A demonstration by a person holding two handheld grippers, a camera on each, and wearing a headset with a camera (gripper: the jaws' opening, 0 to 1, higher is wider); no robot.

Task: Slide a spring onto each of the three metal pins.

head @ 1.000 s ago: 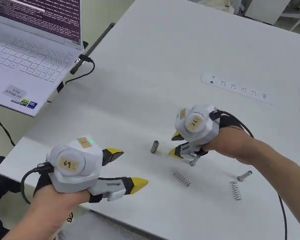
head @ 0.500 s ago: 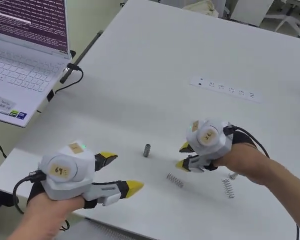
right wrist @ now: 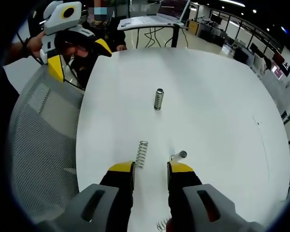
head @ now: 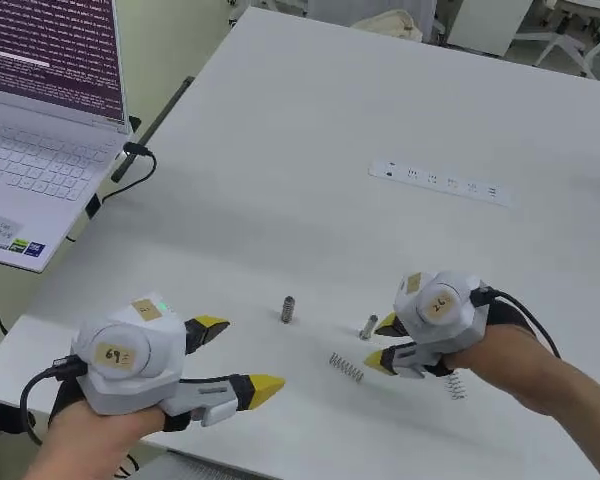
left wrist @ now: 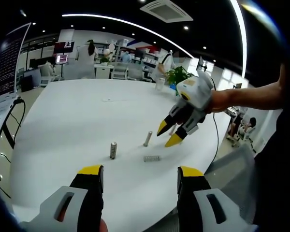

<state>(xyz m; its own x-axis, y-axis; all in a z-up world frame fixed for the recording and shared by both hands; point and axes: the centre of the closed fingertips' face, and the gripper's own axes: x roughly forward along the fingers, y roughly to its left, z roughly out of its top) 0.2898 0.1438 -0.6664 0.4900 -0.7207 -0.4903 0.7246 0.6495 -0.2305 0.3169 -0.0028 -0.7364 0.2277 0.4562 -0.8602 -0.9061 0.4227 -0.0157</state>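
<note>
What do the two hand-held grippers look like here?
The left hand-held gripper and right hand-held gripper share rounded white housings, black jaws with yellow tips, tan stickers and black cables. The left sticker reads 69, beside a green light.

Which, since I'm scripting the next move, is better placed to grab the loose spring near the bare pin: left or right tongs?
Right, probably. The right tongs hang open beside that spring and the bare pin; the left tongs are farther away.
</note>
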